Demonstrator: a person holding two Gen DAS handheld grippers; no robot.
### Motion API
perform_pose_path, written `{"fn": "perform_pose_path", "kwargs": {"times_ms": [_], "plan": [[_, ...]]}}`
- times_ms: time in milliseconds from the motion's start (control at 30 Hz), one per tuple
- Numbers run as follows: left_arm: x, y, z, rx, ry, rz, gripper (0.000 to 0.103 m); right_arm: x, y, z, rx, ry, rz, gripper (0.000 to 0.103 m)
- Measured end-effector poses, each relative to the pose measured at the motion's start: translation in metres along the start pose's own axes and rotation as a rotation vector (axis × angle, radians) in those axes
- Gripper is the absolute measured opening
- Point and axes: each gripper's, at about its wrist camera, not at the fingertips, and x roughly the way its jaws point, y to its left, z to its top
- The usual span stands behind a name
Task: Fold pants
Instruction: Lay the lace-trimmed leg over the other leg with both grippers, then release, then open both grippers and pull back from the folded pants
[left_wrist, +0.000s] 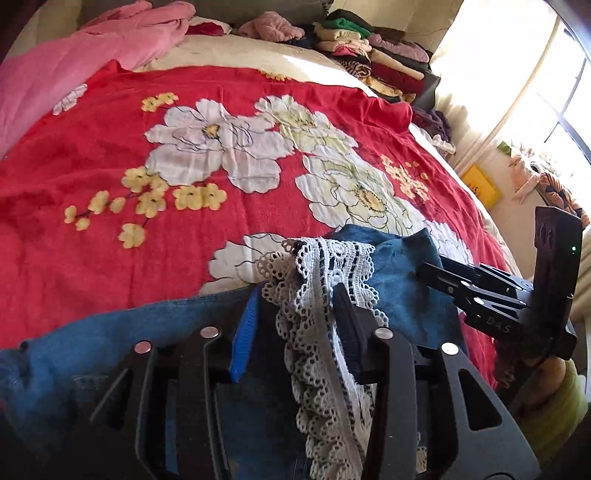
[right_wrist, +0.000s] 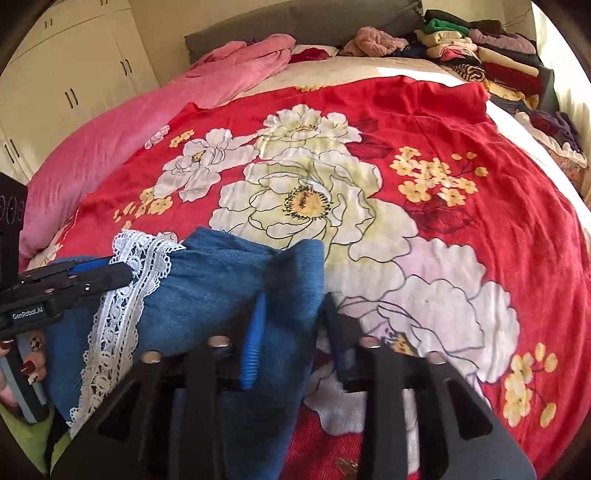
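Observation:
Blue denim pants (left_wrist: 399, 284) (right_wrist: 207, 284) with a white lace trim (left_wrist: 321, 258) (right_wrist: 140, 254) lie bunched at the near edge of the bed. My left gripper (left_wrist: 297, 295) stands open, and the lace hangs between its fingers against the right one. From the right wrist it shows at the left (right_wrist: 118, 271), reaching the lace edge. My right gripper (right_wrist: 295, 299) is open too, a denim fold lying between its fingers with red blanket showing in the gap beside the right finger. In the left wrist view it (left_wrist: 432, 273) points into the denim from the right.
A red blanket with big white flowers (left_wrist: 184, 110) (right_wrist: 480, 221) covers the bed. A pink quilt (right_wrist: 147, 122) lies along the left, stacks of folded clothes (right_wrist: 491, 59) at the far right. White cupboards (right_wrist: 66, 74) stand left, a bright window (left_wrist: 554, 92) right. A hand (right_wrist: 29, 365) holds the left gripper.

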Motion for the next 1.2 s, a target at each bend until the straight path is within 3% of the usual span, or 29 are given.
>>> {"fn": "perform_pose_path", "kwargs": {"times_ms": [233,400,633,767,800,833,900,933,1033,1200], "plan": [[-0.046,0.004,-0.016,-0.026,-0.054,-0.010,0.052,-0.064,0.014,-0.020,-0.063,-0.111,0.036,0.065],[-0.065,-0.003,-0.042,-0.019,-0.044,-0.005,0.057,-0.094,0.020,-0.038,-0.108,-0.139,0.064,0.065],[-0.077,-0.004,-0.081,-0.050,0.012,-0.042,0.059,-0.104,0.042,-0.071,-0.212,-0.095,0.090,0.065],[-0.067,-0.010,-0.102,-0.106,0.082,-0.108,0.060,-0.097,0.055,-0.087,-0.273,-0.051,0.109,0.065],[-0.062,-0.013,-0.107,-0.126,0.104,-0.130,0.063,-0.094,0.058,-0.091,-0.283,-0.038,0.110,0.065],[-0.056,-0.016,-0.109,-0.143,0.118,-0.136,0.074,-0.090,0.061,-0.094,-0.292,-0.019,0.109,0.065],[-0.041,-0.024,-0.112,-0.144,0.146,-0.114,0.075,-0.084,0.065,-0.100,-0.307,0.009,0.109,0.065],[-0.038,-0.028,-0.113,-0.135,0.145,-0.098,0.073,-0.082,0.066,-0.102,-0.312,0.019,0.107,0.065],[-0.033,-0.036,-0.114,-0.084,0.133,-0.062,0.013,-0.085,0.069,-0.104,-0.319,0.021,0.106,0.065],[-0.055,-0.036,-0.121,-0.007,0.120,-0.026,0.011,-0.096,0.074,-0.101,-0.334,-0.017,0.137,0.065]]}}
